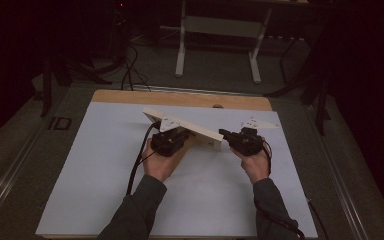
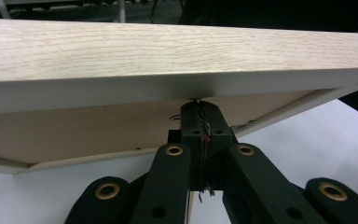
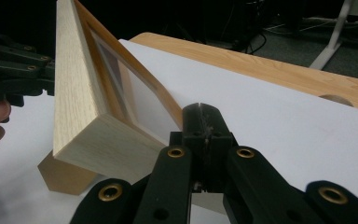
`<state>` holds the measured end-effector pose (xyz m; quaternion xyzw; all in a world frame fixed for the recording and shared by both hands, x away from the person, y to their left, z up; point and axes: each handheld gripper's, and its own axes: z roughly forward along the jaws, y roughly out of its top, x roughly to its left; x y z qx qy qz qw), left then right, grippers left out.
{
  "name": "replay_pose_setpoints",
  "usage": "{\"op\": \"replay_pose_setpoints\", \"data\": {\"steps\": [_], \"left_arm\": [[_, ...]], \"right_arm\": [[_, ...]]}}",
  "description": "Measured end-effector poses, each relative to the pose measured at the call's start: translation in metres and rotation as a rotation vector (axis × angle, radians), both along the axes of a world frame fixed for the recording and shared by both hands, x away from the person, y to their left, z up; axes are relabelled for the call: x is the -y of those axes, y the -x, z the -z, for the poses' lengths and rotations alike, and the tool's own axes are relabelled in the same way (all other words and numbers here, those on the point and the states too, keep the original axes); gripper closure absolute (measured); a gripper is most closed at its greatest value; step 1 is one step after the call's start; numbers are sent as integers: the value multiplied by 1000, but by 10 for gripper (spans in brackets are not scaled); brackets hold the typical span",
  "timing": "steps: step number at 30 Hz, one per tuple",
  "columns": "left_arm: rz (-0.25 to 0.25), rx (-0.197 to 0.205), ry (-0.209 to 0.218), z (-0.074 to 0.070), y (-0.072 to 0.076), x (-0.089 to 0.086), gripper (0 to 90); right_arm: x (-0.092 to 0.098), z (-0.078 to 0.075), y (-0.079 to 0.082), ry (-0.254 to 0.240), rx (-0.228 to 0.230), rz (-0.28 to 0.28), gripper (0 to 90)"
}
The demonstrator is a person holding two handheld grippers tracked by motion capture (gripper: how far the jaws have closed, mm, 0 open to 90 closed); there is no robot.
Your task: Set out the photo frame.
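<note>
Both closed: left gripper (image 1: pixel 172 136) pinches the wooden picture frame (image 1: pixel 185 127) underside, right gripper (image 1: pixel 236 138) its near-right corner. I'd lift evenly, keeping it level.

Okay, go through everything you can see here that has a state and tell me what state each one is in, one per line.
Wooden frame: tilted on edge on the white sheet, standing between the two grippers.
Left gripper: jaws shut, tips at the frame's back.
Right gripper: jaws shut, tips at the frame's front corner.

Pale oak-grain wooden frame (image 1: pixel 195 129); black tongs (image 3: pixel 200 109), brass rivets; white table sheet (image 1: pixel 200 185).
</note>
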<state>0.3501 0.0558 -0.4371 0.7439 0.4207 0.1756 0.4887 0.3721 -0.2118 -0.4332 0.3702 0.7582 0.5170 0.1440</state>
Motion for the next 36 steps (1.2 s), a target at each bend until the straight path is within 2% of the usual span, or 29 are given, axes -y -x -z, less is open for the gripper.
{"op": "replay_pose_setpoints", "data": {"steps": [36], "left_arm": [[8, 5, -10, -3, 0, 1, 900]], "right_arm": [[-11, -1, 8, 21, 11, -52, 898]]}}
